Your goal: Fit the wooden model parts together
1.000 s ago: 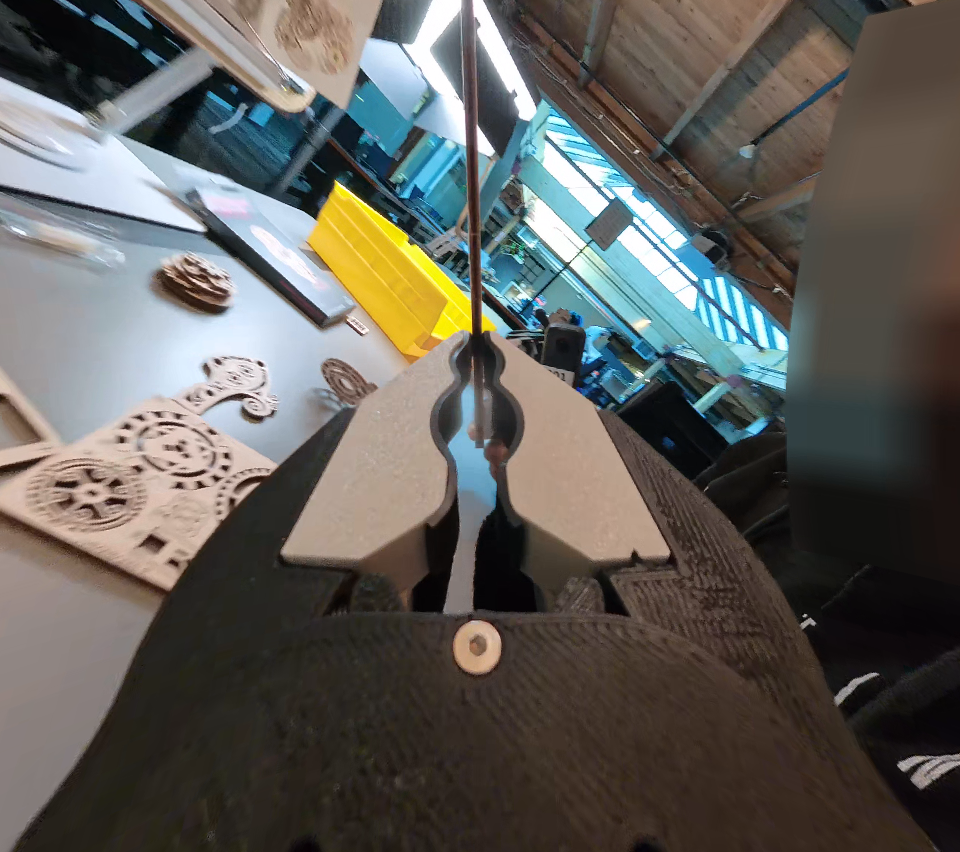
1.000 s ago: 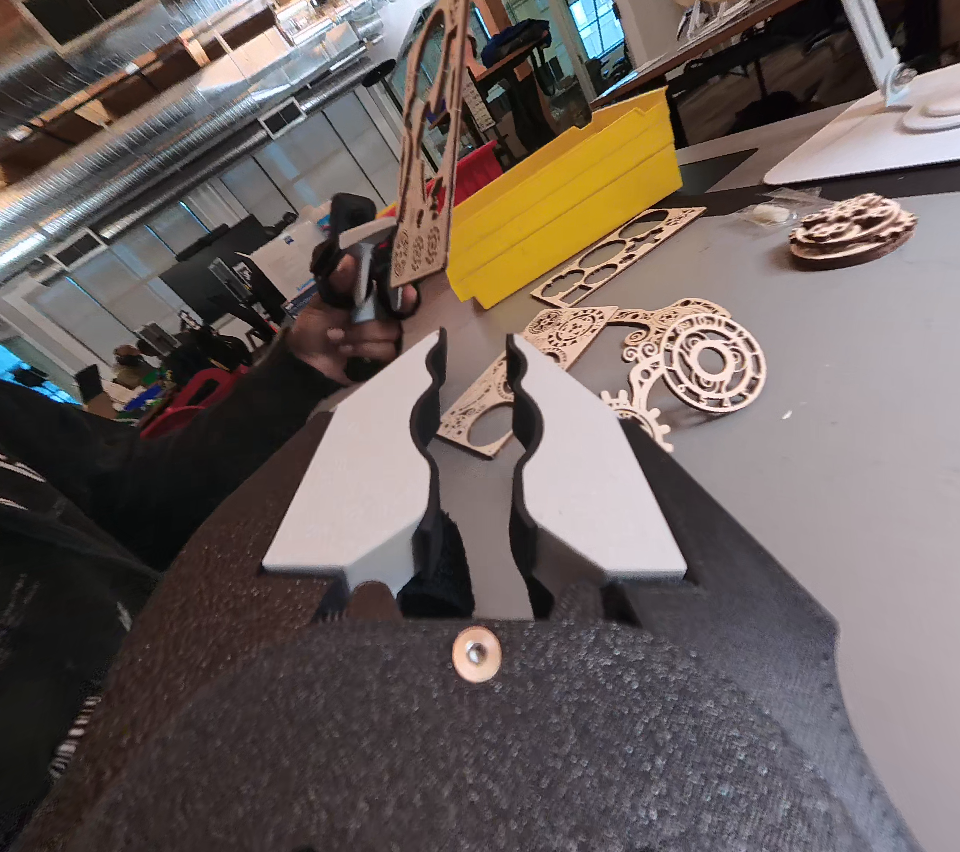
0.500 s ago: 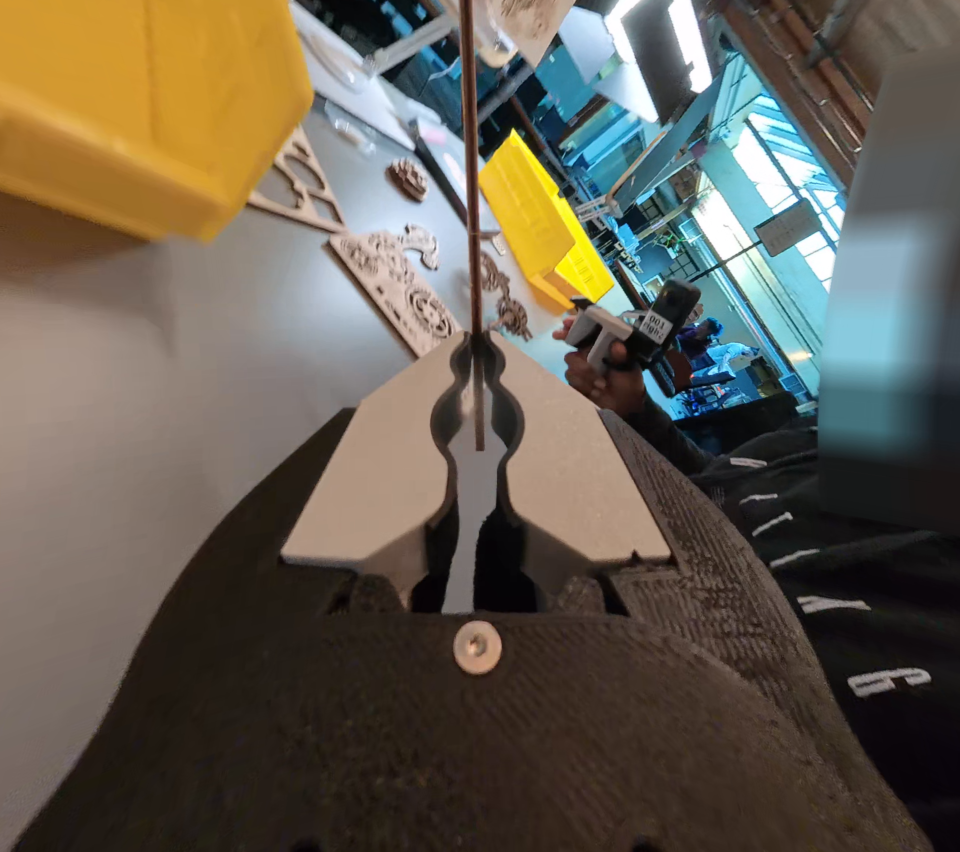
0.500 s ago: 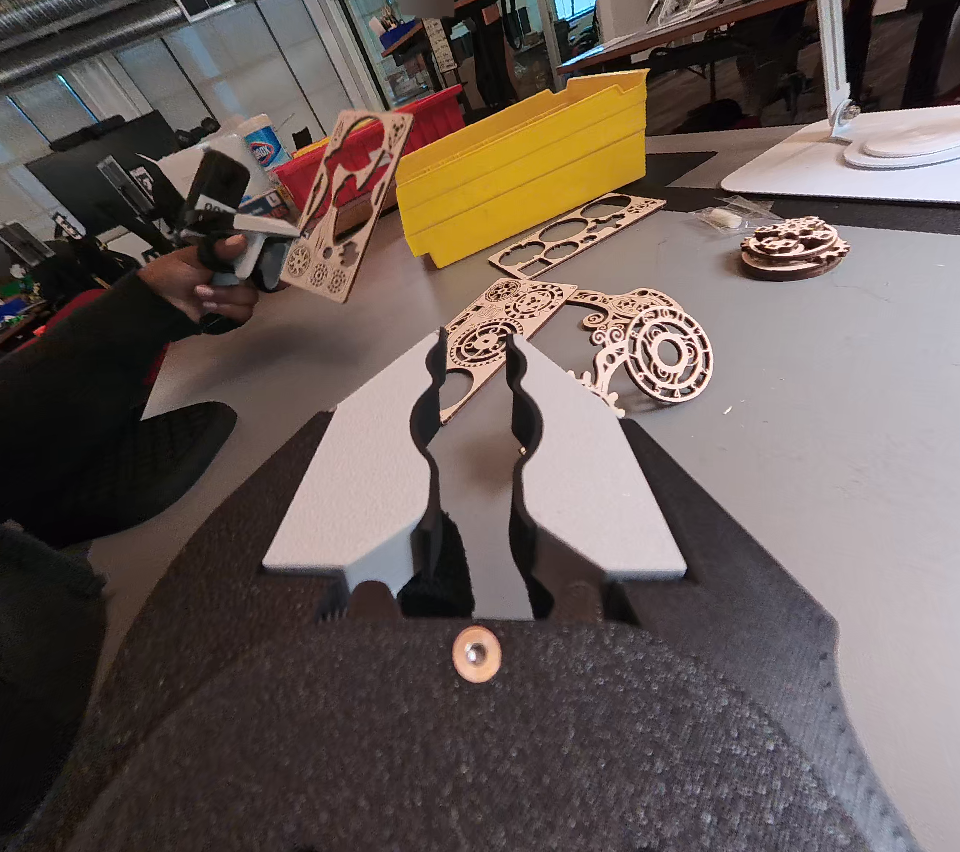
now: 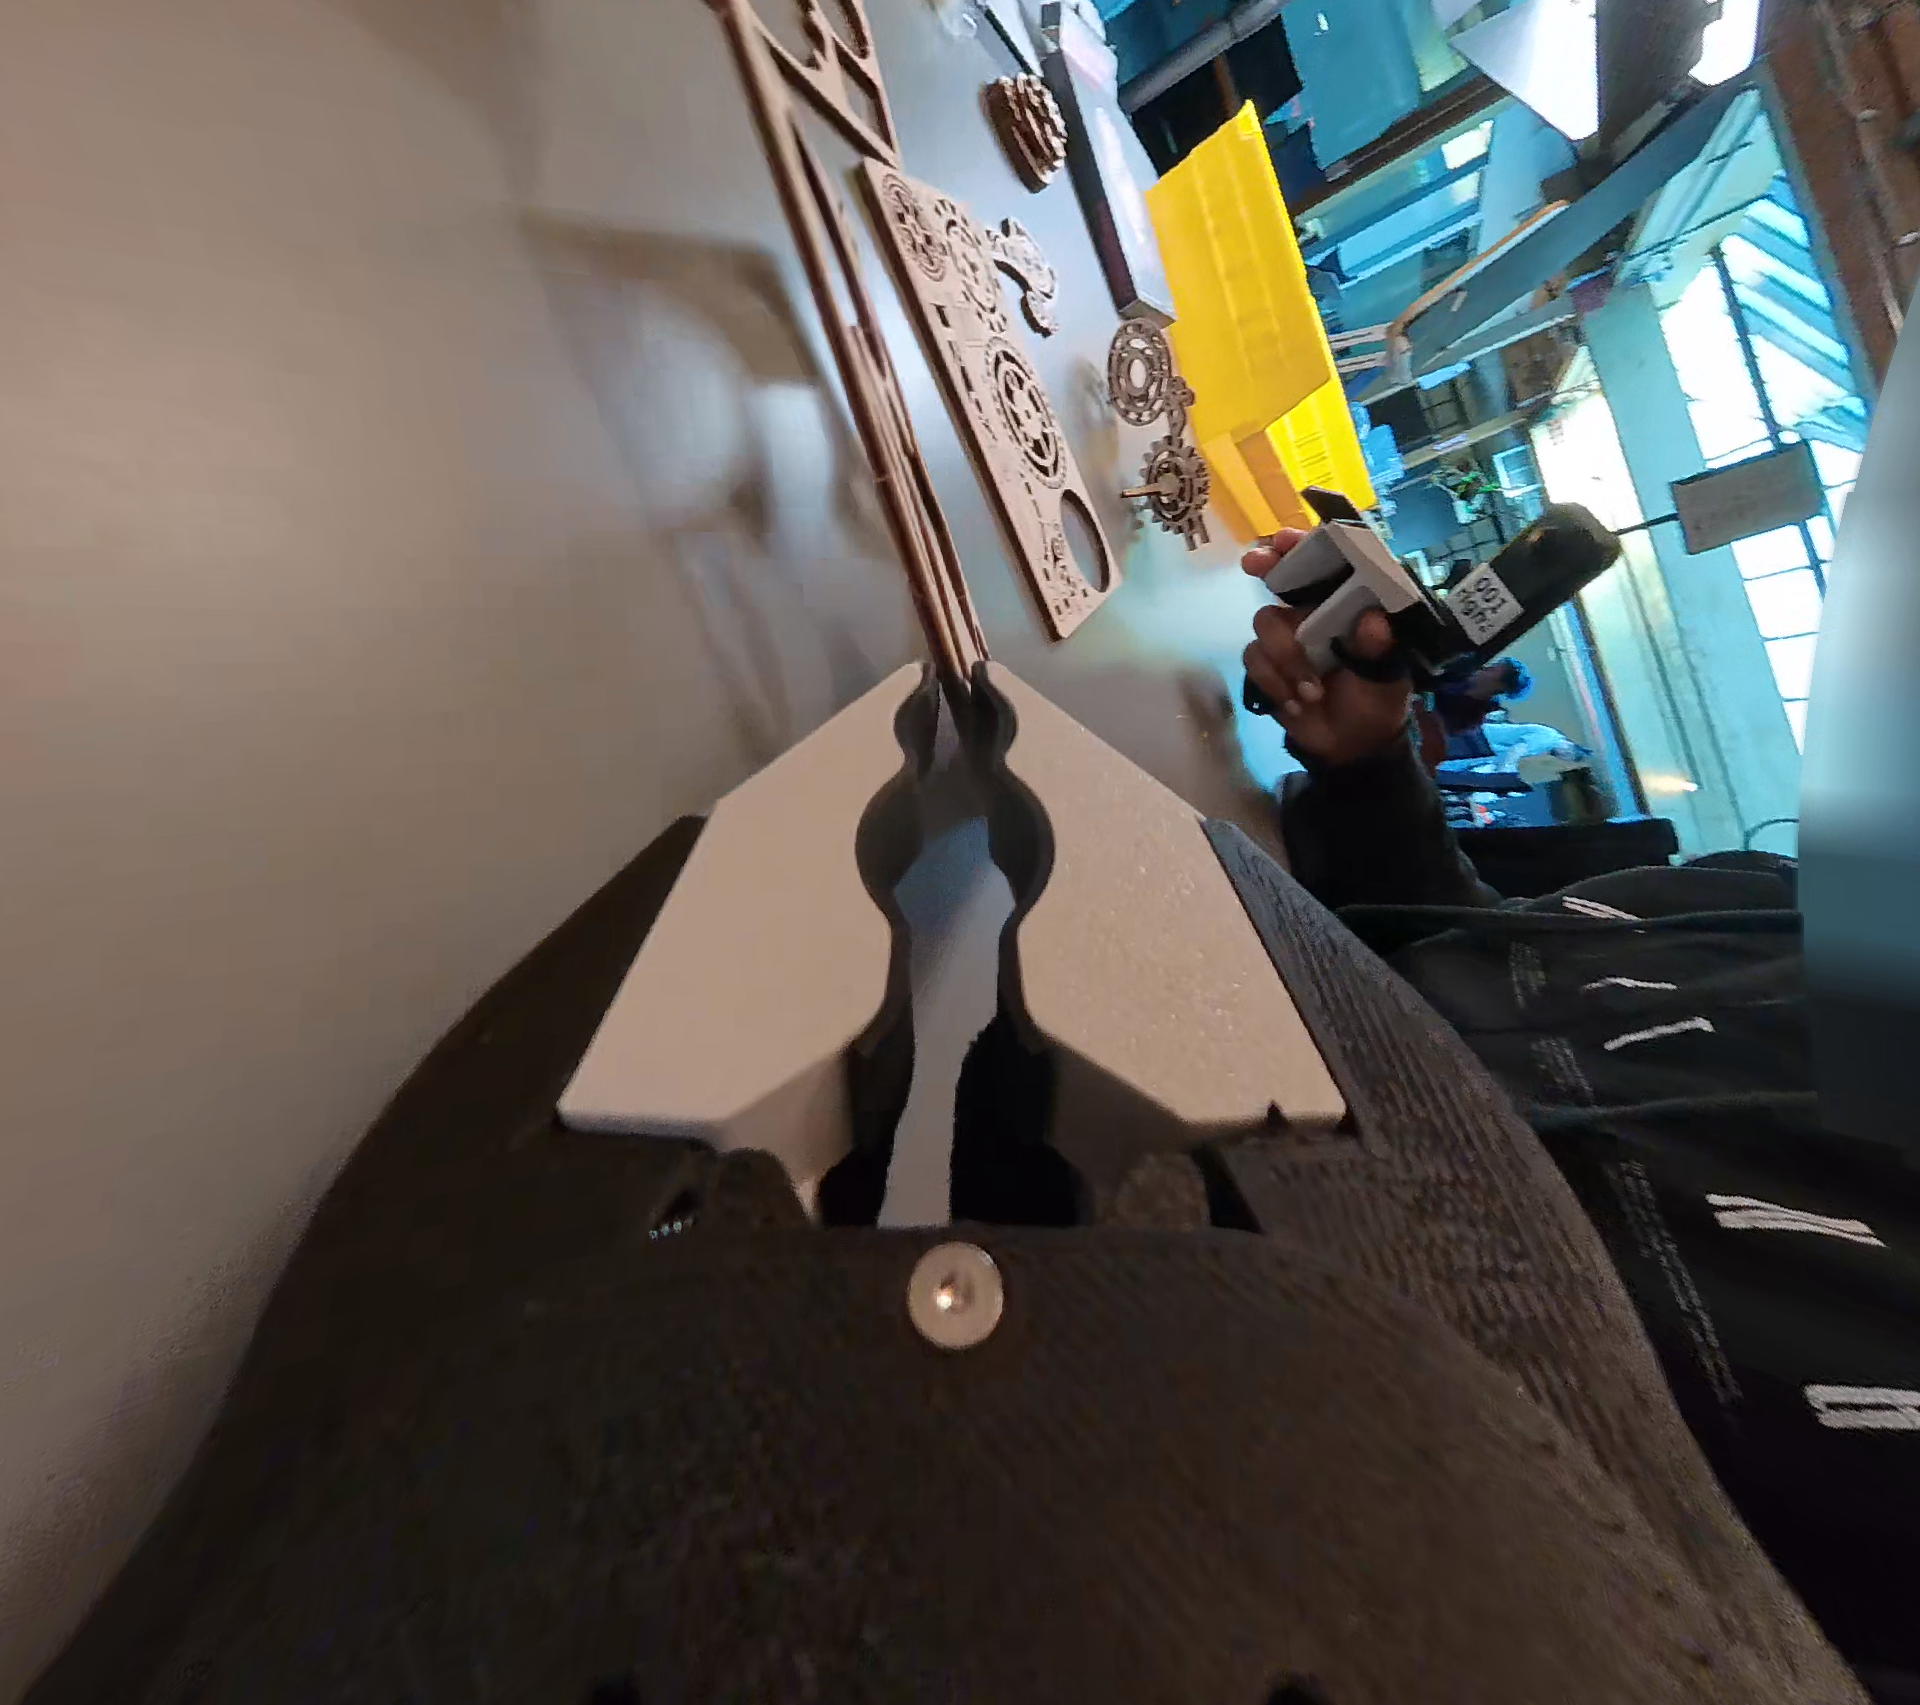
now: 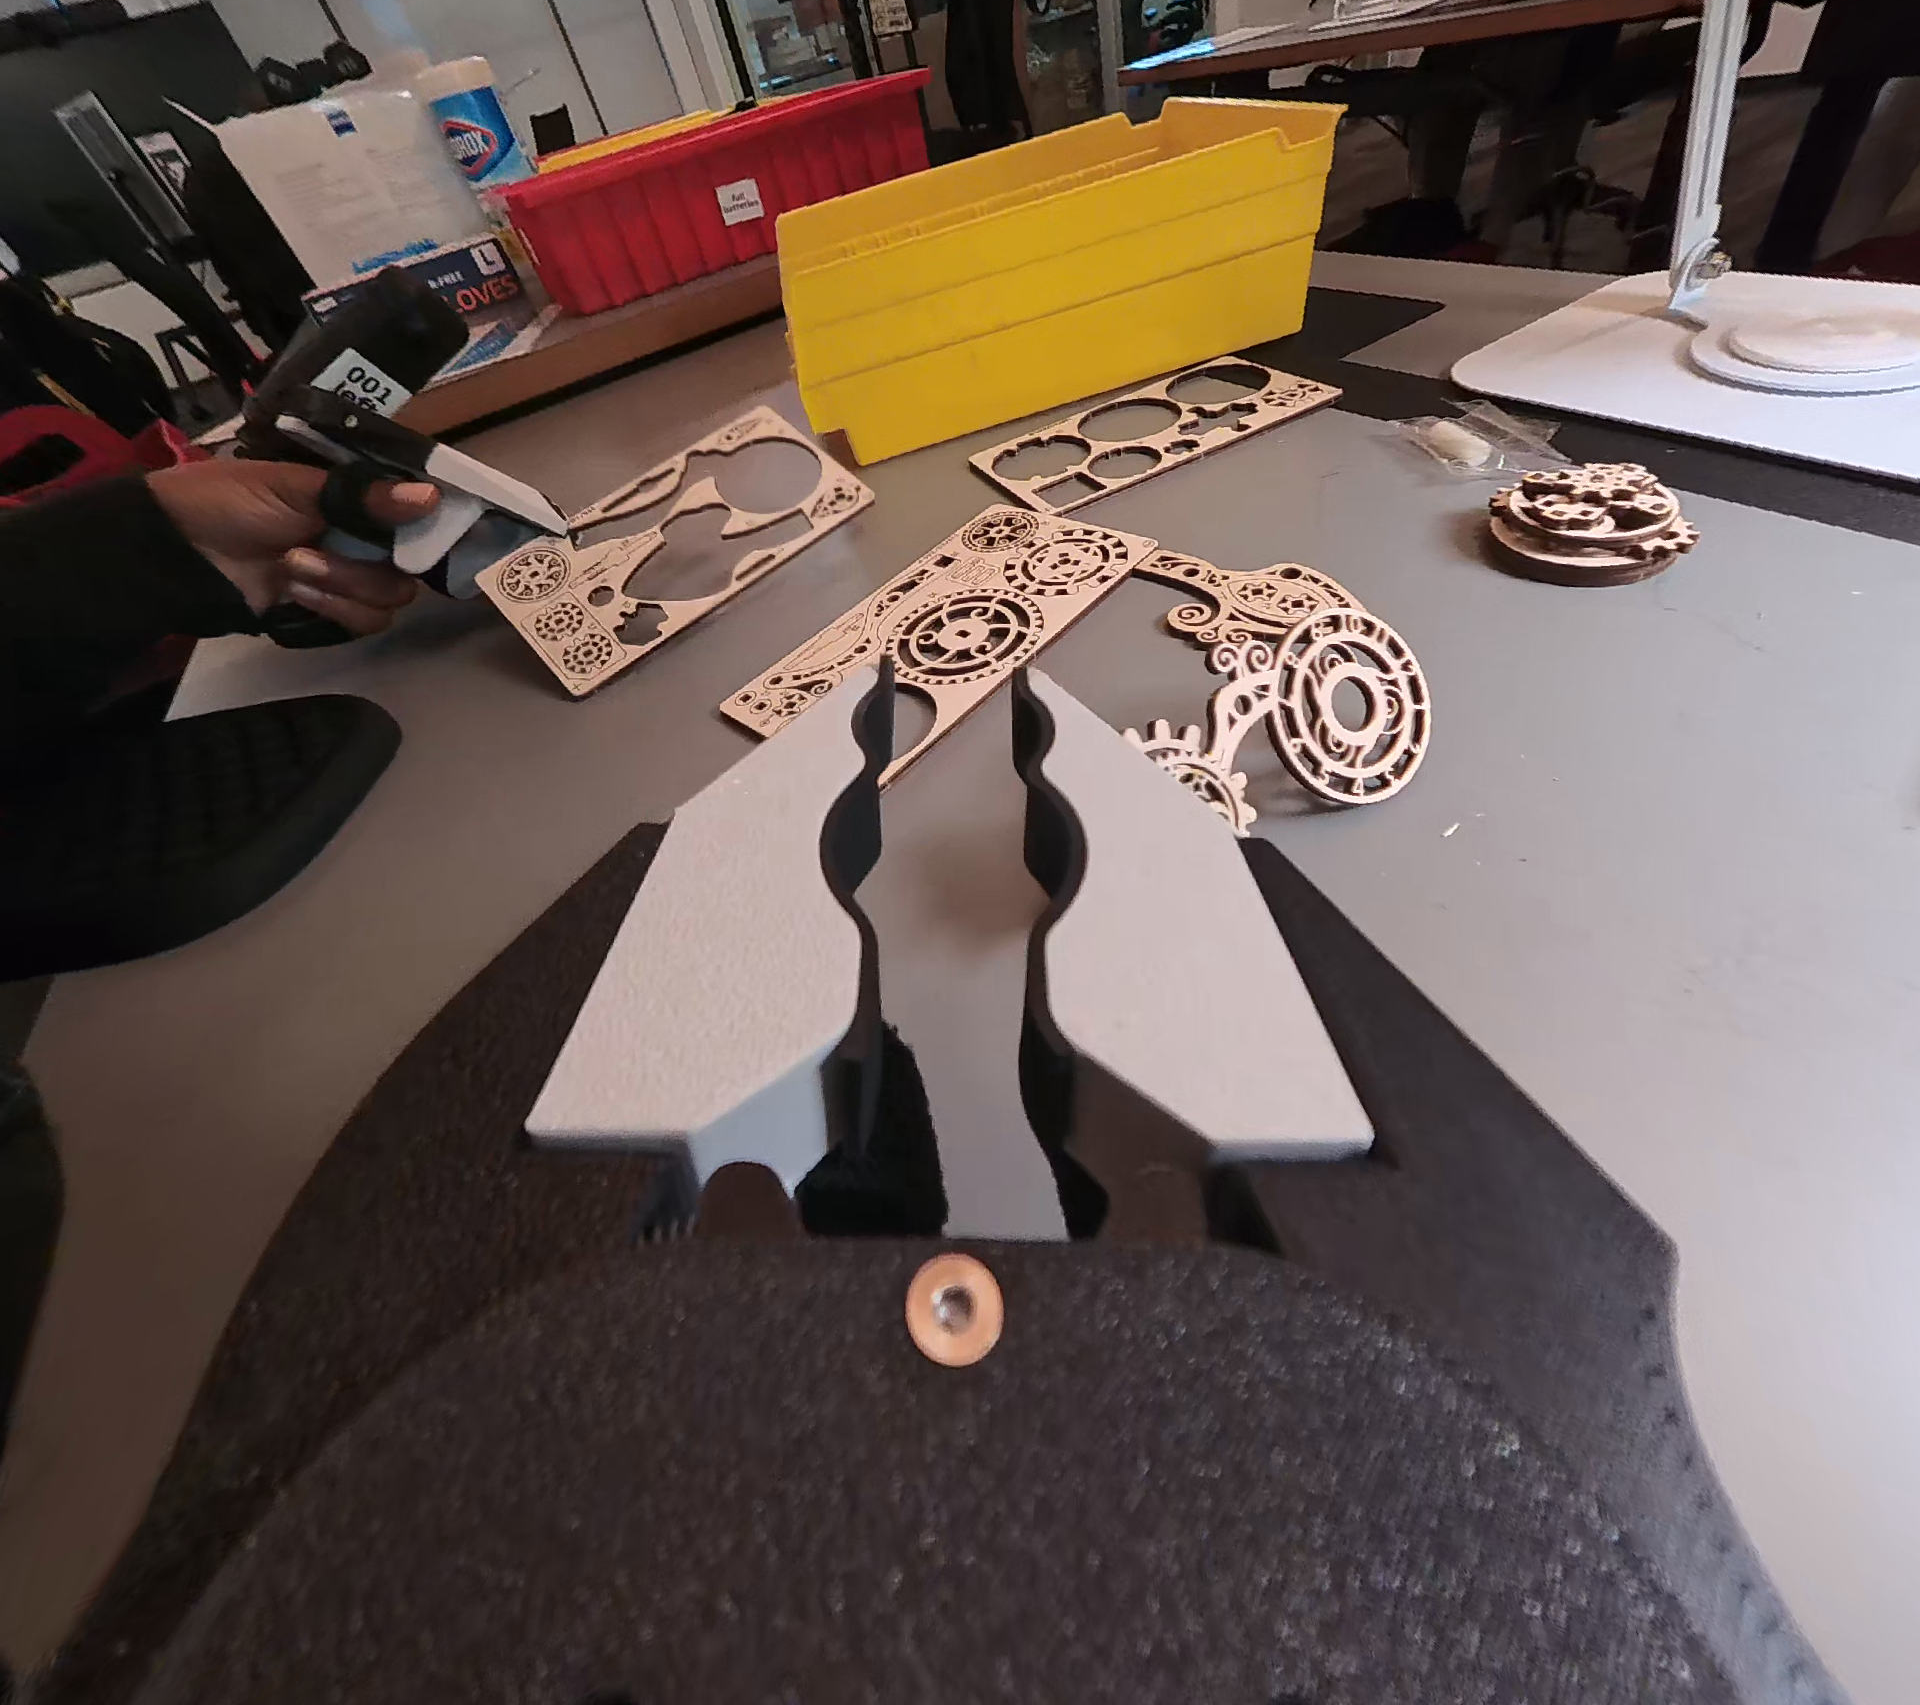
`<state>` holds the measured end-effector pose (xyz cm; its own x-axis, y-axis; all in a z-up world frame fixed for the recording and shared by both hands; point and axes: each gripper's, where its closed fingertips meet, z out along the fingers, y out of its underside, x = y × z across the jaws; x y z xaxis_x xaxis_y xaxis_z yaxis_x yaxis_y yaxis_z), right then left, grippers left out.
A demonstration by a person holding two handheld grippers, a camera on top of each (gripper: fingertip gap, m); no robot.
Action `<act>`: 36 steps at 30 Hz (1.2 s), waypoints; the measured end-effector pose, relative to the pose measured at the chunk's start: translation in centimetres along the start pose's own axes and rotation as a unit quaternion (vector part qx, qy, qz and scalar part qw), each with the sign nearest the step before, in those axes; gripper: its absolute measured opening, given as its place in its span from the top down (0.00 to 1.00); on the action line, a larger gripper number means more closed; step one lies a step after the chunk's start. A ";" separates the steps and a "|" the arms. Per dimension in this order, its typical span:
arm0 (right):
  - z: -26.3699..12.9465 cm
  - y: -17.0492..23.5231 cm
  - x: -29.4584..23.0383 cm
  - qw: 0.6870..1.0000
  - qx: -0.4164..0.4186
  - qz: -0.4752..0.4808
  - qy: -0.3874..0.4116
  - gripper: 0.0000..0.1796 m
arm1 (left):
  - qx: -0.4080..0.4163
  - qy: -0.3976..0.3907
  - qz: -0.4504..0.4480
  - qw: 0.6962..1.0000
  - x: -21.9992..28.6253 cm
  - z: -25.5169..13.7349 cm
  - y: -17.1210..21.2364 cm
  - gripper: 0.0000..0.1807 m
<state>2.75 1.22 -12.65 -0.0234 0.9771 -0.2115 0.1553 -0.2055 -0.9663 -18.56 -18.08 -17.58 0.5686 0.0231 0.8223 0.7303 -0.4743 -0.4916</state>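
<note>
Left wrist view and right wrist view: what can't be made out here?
- Sheet in left gripper: left wrist view shows it edge-on, pattern unreadable.
- Left gripper: right wrist view too small to show tip closure.
- Table: left wrist view blurred by motion.
- Bag contents: too small.

Lying flat on the grey table (image 6: pixel 1558 980): pale cut-out plywood sheet (image 6: pixel 675 575) at left, gear-patterned plywood sheet (image 6: pixel 935 616) just right of it, scrolled wooden wheel assembly (image 6: pixel 1320 699) farther right. Sitting behind them, long yellow plastic bin (image 6: pixel 1049 273); resting before its right end, hole-punched wooden sheet (image 6: pixel 1153 429). Lying far right, round stacked wooden gear block (image 6: pixel 1584 517).
</note>
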 end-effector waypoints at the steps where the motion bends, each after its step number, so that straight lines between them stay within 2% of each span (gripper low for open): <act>1: 0.0 0.0 0.0 1.000 -0.001 0.000 -0.001 0.89 | 0.003 -0.010 0.004 1.000 -0.3 0.0 -0.1 0.97; 4: 0.0 0.1 -0.1 1.000 -0.001 0.002 -0.002 0.89 | 0.011 -0.037 0.017 0.999 -0.9 -0.3 -0.3 0.97; 8: 0.0 0.1 -0.1 1.000 -0.002 0.004 -0.004 0.89 | 0.025 -0.091 0.048 0.994 -1.8 -1.2 -0.9 0.82; 11: 0.1 0.2 -0.2 1.000 -0.003 0.003 -0.006 0.89 | 0.023 -0.140 0.112 0.984 -1.9 -1.9 -1.5 0.76; 13: 0.1 0.2 -0.2 1.000 -0.004 0.004 -0.007 0.89 | 0.018 -0.145 0.155 0.977 -1.0 -1.7 -1.9 0.74; 16: 0.2 0.3 -0.4 1.000 -0.006 0.003 -0.010 0.89 | -0.014 -0.114 0.231 0.966 1.3 0.0 -1.3 0.77; 22: 0.3 0.5 -0.4 1.000 -0.009 0.001 -0.011 0.89 | -0.108 -0.083 0.369 0.919 3.5 5.6 1.6 0.80; 29: 0.3 0.5 -0.3 1.000 -0.008 0.004 -0.013 0.89 | -0.183 -0.059 0.439 0.878 4.4 11.0 4.0 0.82; 36: 0.3 0.5 -0.3 1.000 -0.007 0.010 -0.019 0.90 | -0.219 -0.054 0.497 0.838 4.5 14.1 4.9 0.82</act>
<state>2.49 0.81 -13.11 -0.0574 0.9700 -0.2364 0.1704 -0.2238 -0.9596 -7.09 -7.94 -20.31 0.8621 -0.5061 0.0260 -0.3198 -0.5833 -0.7467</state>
